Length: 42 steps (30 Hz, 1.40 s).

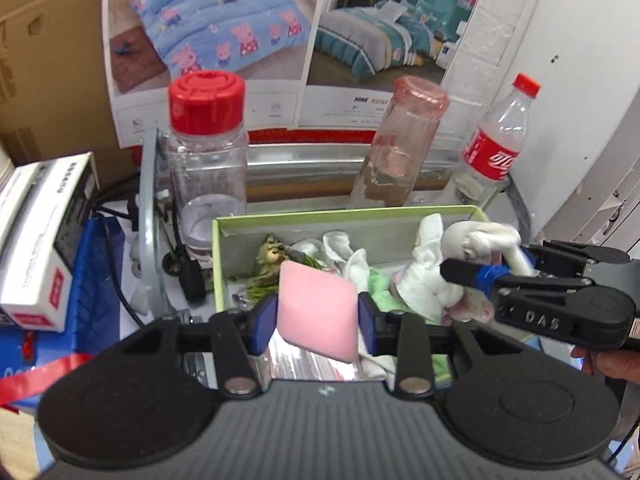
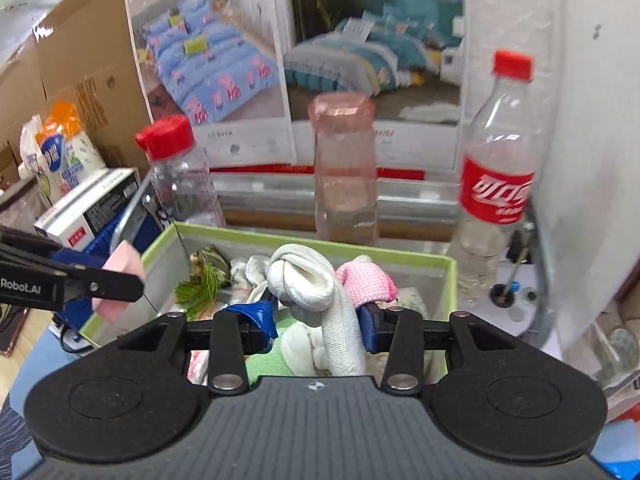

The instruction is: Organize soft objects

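My left gripper is shut on a pink sponge and holds it over the near edge of a green-rimmed box. The sponge also shows at the left of the right wrist view. My right gripper is shut on a knotted white sock above the box; it shows from the side in the left wrist view. The box holds white socks, a pink knitted item, a green cloth and a green plush toy.
Behind the box stand a clear jar with a red lid, a pinkish clear bottle and a cola bottle, against bedding posters. A white carton on a blue bag lies left. A white wall panel is at the right.
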Tool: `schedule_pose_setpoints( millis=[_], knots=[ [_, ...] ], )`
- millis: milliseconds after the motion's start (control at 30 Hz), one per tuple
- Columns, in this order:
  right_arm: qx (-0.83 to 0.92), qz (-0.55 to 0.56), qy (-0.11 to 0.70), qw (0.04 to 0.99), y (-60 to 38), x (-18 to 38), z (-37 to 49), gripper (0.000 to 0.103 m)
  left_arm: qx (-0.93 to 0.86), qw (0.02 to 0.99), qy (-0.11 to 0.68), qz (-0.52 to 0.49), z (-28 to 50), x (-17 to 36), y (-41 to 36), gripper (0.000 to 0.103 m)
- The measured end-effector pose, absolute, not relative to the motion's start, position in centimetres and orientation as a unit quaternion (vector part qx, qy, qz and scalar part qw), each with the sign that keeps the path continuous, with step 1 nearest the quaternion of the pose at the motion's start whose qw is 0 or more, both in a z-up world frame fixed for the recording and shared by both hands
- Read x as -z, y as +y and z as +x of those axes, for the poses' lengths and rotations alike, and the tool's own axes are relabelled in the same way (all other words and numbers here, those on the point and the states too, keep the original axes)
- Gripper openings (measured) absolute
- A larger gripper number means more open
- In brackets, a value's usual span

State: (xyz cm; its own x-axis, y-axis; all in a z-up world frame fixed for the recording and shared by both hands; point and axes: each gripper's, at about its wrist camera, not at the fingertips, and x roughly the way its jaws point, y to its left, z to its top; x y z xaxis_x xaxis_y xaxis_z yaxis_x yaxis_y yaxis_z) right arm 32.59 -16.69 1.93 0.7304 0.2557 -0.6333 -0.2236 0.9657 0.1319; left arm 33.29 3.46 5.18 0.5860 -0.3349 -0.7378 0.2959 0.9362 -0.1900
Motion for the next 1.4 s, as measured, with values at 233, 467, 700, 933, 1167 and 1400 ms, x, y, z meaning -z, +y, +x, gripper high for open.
schedule_pose_setpoints(
  millis=[233,467,700,933,1167,1400],
  knots=[
    [-0.103,0.049,0.317,0.942,-17.2,-2.5,32.1,0.038,0.176,0.890,0.419,-0.039,33.0,-4.7,4.1,0.060],
    [-0.095,0.048,0.311,0.944,-18.4,-3.7,28.7,0.048,0.167,0.901,0.397,-0.050,29.1,-6.5,5.9,0.061],
    [-0.077,0.071,0.293,0.950,-20.0,-4.7,21.9,0.053,0.143,0.923,0.356,-0.030,21.5,-8.7,6.6,0.064],
    [-0.059,0.089,0.261,0.959,-21.3,-5.7,13.8,0.055,0.127,0.941,0.312,-0.003,13.5,-9.7,7.2,0.066],
    [-0.042,0.079,0.239,0.967,-21.0,-5.8,8.5,0.056,0.117,0.949,0.293,-0.002,8.4,-9.5,8.1,0.068],
    [-0.034,0.081,0.212,0.973,-19.7,-4.7,4.6,0.057,0.094,0.954,0.284,-0.019,5.8,-7.0,9.4,0.071]
  ],
)
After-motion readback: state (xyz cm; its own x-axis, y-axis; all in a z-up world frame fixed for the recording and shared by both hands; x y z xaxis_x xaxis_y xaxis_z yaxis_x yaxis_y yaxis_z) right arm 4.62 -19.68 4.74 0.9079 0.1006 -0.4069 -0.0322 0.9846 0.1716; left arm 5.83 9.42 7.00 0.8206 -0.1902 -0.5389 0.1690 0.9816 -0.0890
